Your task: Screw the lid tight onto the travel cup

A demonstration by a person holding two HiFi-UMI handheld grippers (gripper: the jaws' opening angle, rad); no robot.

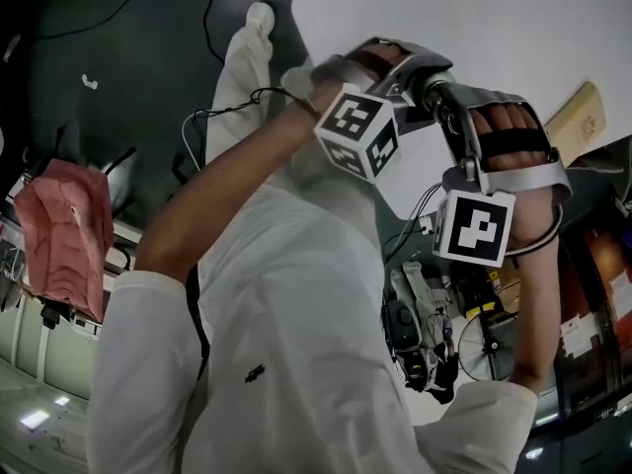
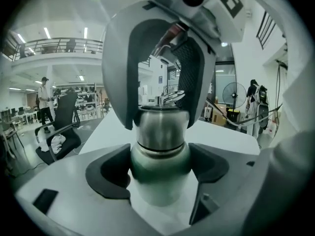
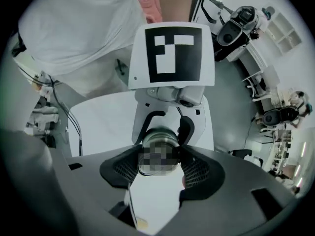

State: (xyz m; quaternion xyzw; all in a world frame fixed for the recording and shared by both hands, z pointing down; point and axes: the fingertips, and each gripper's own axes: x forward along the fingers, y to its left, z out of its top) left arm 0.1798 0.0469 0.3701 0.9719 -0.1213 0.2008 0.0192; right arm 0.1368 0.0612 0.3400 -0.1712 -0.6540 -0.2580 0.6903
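**Lid gripped from above, cup flanked from the side**

The travel cup point(image 2: 160, 181) is standing upright over the white counter point(image 2: 106, 132), between the two tools. Its steel lid point(image 2: 161, 127) is sitting on its mouth. A thin dark seam is showing where the lid is meeting the green-tinted body, so nothing inside is showing.

The right hand-held gripper point(image 3: 160, 162) is pointing straight down onto the cup, its jaws partly spread and its pads pressing on the lid's sides. The left hand-held gripper point(image 2: 160, 156) is pointing at the cup from the side, tipped slightly downward. Its jaws are standing about as wide as they go, with the dark pads lying just beside the cup's body and not clamping it (whether the cup's foot is resting on the counter is hard to tell).

White counter surface is stretching away behind the cup in the left gripper view, where an office chair point(image 2: 61, 127) is standing just off the counter's left edge. In the right gripper view the counter is lying under the cup, with grey floor point(image 3: 231, 102) showing beyond it at the right. In the head view a flat tan piece point(image 1: 578, 117) is lying near the counter's rim.
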